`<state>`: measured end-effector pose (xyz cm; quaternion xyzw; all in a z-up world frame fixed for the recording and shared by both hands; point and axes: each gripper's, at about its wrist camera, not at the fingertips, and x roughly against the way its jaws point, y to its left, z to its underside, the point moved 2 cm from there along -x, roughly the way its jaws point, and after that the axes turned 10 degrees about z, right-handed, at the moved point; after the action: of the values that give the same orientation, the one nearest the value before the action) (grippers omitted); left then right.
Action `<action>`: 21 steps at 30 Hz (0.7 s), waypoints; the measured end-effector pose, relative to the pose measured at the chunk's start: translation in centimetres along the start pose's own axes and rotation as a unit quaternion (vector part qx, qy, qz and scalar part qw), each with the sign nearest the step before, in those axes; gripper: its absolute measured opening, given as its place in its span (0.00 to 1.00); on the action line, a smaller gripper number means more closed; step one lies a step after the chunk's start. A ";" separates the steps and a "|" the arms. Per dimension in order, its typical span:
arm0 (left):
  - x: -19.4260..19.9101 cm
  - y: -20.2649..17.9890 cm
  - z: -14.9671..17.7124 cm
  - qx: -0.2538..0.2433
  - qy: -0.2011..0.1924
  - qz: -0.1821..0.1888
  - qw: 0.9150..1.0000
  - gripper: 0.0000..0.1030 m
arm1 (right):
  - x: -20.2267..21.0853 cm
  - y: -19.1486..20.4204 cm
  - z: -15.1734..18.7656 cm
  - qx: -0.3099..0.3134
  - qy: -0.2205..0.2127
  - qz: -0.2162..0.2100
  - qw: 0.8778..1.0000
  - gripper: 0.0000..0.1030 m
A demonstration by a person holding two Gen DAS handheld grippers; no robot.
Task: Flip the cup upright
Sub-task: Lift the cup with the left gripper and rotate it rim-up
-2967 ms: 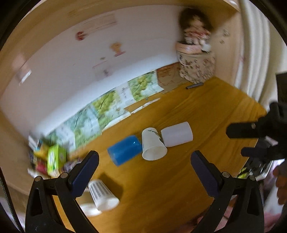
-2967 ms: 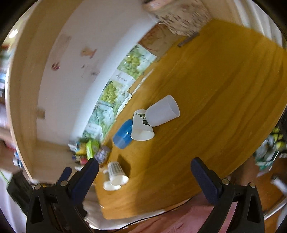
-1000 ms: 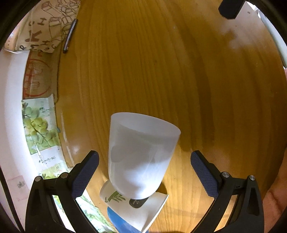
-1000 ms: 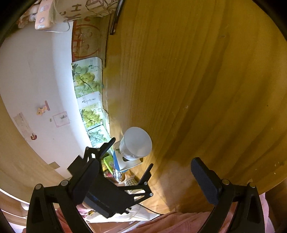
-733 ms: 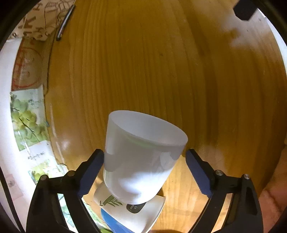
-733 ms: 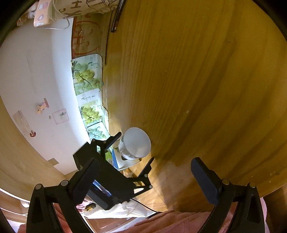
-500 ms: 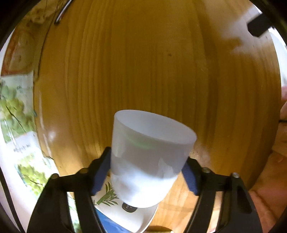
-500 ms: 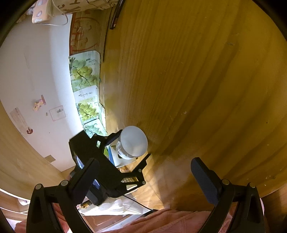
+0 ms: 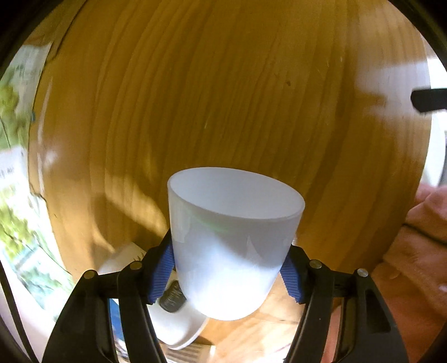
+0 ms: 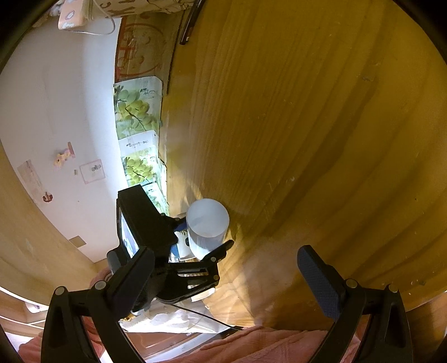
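My left gripper (image 9: pixel 227 269) is shut on a frosted white plastic cup (image 9: pixel 232 240), its blue pads pressed on both sides of the cup's lower half. The cup's open mouth faces away from the camera toward the wooden table (image 9: pixel 223 97). In the right wrist view the same cup (image 10: pixel 207 226) shows its round end, held by the left gripper (image 10: pixel 201 245) above the table's left part. My right gripper (image 10: pixel 226 276) is open and empty, apart from the cup, over the table's near edge.
A white paper cup with a leaf print (image 9: pixel 178 315) lies on its side under the held cup, with a blue cup (image 9: pixel 114 318) beside it. Grape-print papers (image 10: pixel 137 111) line the wall edge. A dark pen (image 10: pixel 190 25) lies at the far end. Pink cloth (image 9: pixel 419 251) is at the right.
The left gripper closed onto the frosted cup and has lifted it off the paper cup, tilting it. The right gripper stayed open and nearly still.
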<state>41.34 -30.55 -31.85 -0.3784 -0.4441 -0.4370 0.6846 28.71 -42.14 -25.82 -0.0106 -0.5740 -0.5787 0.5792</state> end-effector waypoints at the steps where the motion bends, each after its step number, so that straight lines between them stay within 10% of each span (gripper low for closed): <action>1: 0.1 0.2 0.0 0.007 -0.003 0.005 1.000 0.68 | 0.0 0.1 0.1 0.002 -0.001 0.002 1.000 1.00; 11: 0.9 2.7 2.3 0.122 -0.031 0.097 0.987 0.68 | -0.1 1.8 1.7 0.045 -0.022 0.013 0.999 1.00; 21: 1.0 3.2 8.2 0.246 -0.091 0.189 0.946 0.68 | -1.5 5.0 5.1 0.146 -0.050 0.056 0.986 1.00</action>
<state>42.27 -22.31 -28.68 -0.3139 -0.5185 -0.1402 0.7829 29.32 -36.05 -21.89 0.0131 -0.6794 -0.4539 0.5763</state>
